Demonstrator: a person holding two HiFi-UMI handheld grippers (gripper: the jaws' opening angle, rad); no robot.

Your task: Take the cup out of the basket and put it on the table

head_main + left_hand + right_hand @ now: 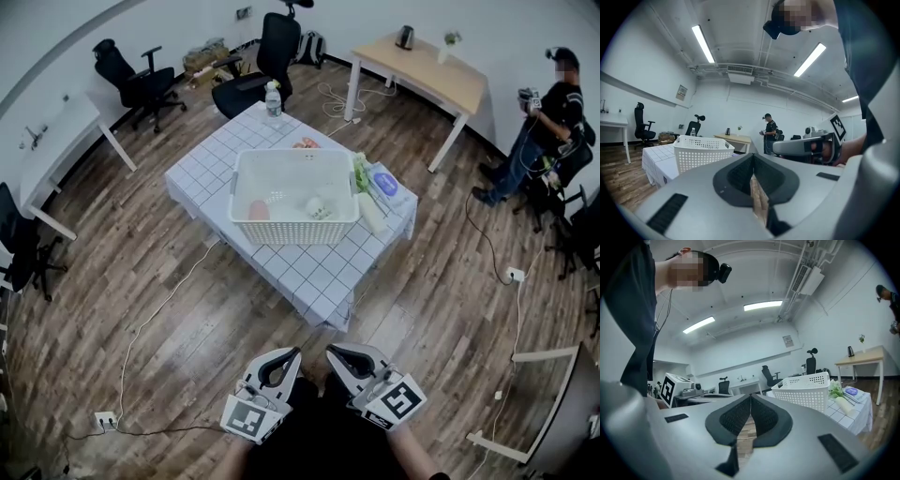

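The pinkish cup (258, 209) sits inside the white perforated basket (295, 231), in its left part by the near wall. A white object (317, 206) lies to its right. The basket stands on the desk (309, 272), which is covered by a checked cloth. A water bottle (273, 101) stands beyond the basket, and a leafy vegetable (360, 173) and packets (389, 183) lie just right of it. Well short of the basket, above the wooden floor (169, 309), the left gripper (294, 353) and right gripper (329, 352) are side by side. Each has its fingers pressed together, holding nothing.
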